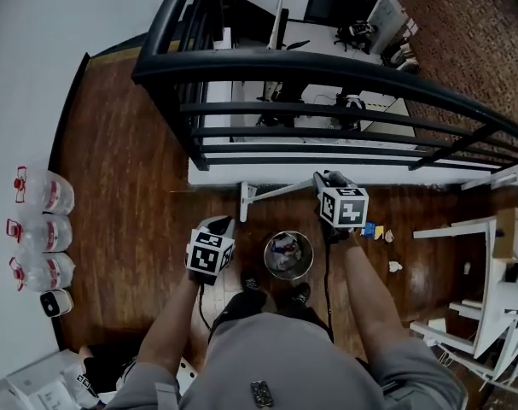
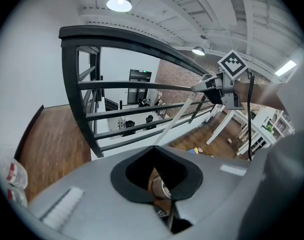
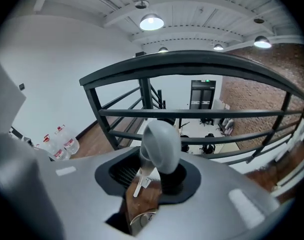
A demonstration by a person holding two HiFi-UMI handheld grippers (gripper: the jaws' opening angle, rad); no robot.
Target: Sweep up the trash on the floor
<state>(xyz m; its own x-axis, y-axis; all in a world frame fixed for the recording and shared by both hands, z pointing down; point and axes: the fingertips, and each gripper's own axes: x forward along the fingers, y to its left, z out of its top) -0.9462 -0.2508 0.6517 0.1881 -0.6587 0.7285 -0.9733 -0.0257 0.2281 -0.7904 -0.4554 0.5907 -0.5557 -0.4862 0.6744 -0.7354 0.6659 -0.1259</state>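
Observation:
My right gripper [image 1: 323, 182] is shut on the grey top end [image 3: 162, 143] of a long white broom handle [image 1: 280, 192], which slants left to its head [image 1: 246, 196] by the railing's base. From the left gripper view the same pole [image 2: 174, 119] runs down from the right gripper [image 2: 212, 86]. Small coloured scraps of trash [image 1: 374, 229] and a white scrap [image 1: 395, 266] lie on the wood floor to the right. My left gripper [image 1: 218, 226] hangs left of a round metal bin [image 1: 267, 259] with rubbish in it. Its housing hides its jaws.
A black metal railing [image 1: 327, 67] crosses ahead, with a drop to a lower floor behind it. Three water bottles [image 1: 41, 229] stand by the left wall. White table frames [image 1: 463, 229] and shelving [image 1: 515, 289] crowd the right side. My feet [image 1: 276, 297] stand just behind the bin.

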